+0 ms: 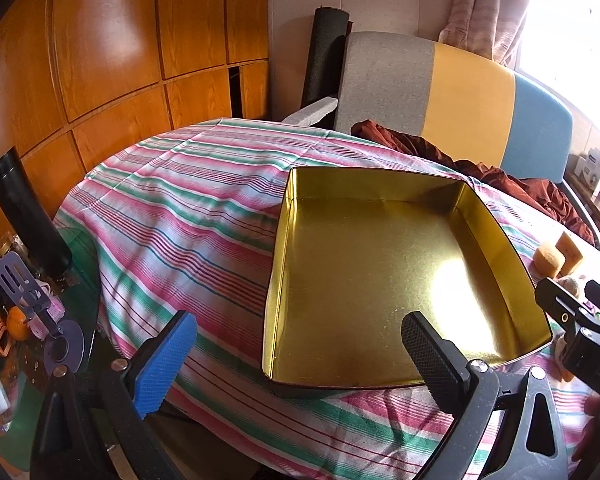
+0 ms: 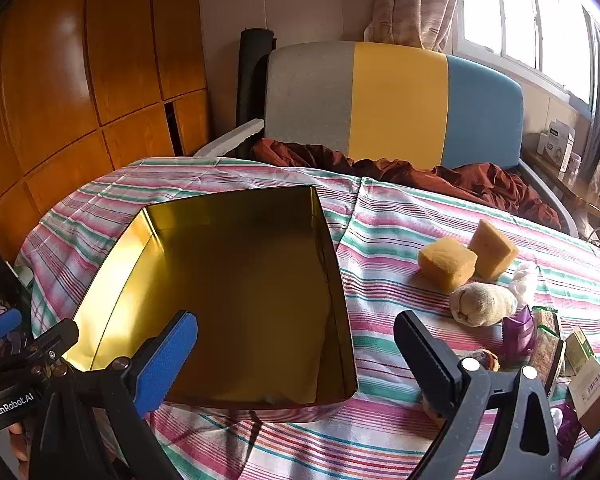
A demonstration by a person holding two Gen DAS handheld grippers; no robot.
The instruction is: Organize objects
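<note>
My left gripper (image 1: 300,354) is tilted down over the near edge of the table, jaws spread wide with nothing between them; the blue pad sits left, the black pad right. My right gripper (image 2: 296,354) is angled down the same way, jaws equally wide and empty. Between the two lies the gold tin tray (image 2: 236,292), open side up and empty, its long axis running from near to far on the striped tablecloth (image 2: 380,248). Right of the tray sit two yellow sponges (image 2: 446,262), a rolled sock (image 2: 482,304) just nearer, and some packets (image 2: 556,344) at the right edge. I read "GenRobot.AI" on the left gripper's body in the right wrist view. A tricolour chair (image 2: 396,100) stands beyond the table.
</note>
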